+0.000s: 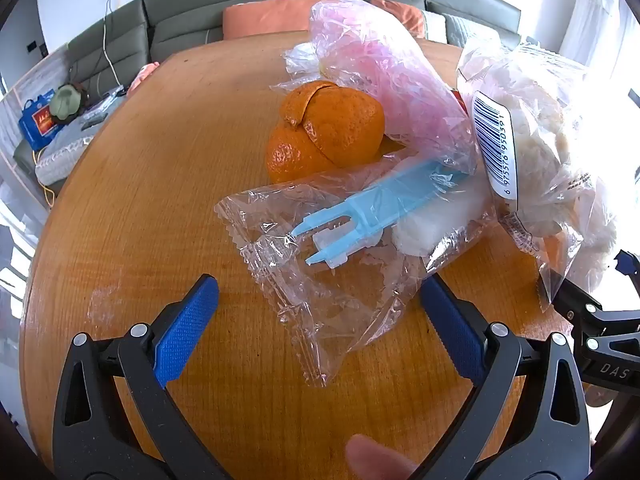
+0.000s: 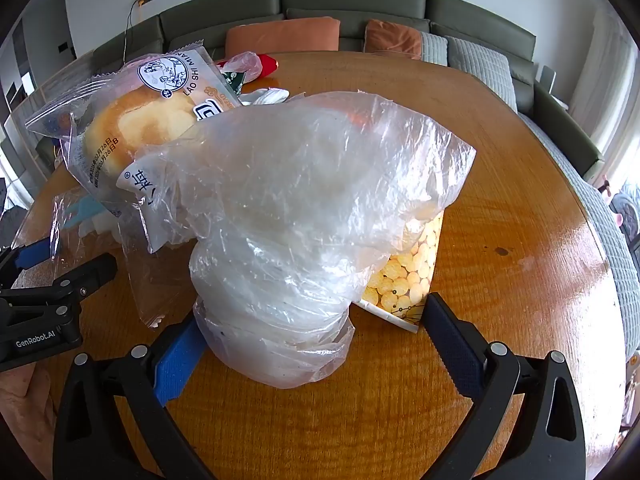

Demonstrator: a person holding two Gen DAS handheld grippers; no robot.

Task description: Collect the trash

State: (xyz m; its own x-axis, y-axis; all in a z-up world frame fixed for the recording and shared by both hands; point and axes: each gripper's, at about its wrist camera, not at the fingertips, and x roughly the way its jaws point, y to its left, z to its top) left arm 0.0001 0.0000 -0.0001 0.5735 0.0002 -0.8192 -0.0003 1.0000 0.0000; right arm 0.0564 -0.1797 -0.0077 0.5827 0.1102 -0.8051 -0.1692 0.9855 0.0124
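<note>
Here the left claw (image 1: 320, 320) is released, its blue pads spread wide over the wooden worktop (image 1: 140, 200). The lower corner of a clear wrapper (image 1: 320, 280) lies between the pads, but neither pad presses on it. Inside that wrapper lies a light blue fork (image 1: 360, 208) beside a folded white napkin (image 1: 432, 228). Just past the wrapper sits orange peel (image 1: 324, 132), touching a pink bag (image 1: 384, 80) that leans over it. To the right, a bread packet (image 1: 532, 148) with a barcode label rests against the pink bag.

The right claw (image 2: 316, 344) is also released and grips nothing. A crumpled clear bag (image 2: 300, 220) bulges between its pads; the left pad lies against the bag's lower edge, the right pad stands apart from it. Under the bag's right side shows a yellow-patterned box (image 2: 404, 280). Behind and to the left, the bread packet (image 2: 132, 120) leans on the bag. The left claw shows at the left edge of the right wrist view, near the fork wrapper (image 2: 80, 216). A grey-green sofa (image 2: 352, 0) with orange cushions (image 2: 280, 36) runs behind the worktop.
</note>
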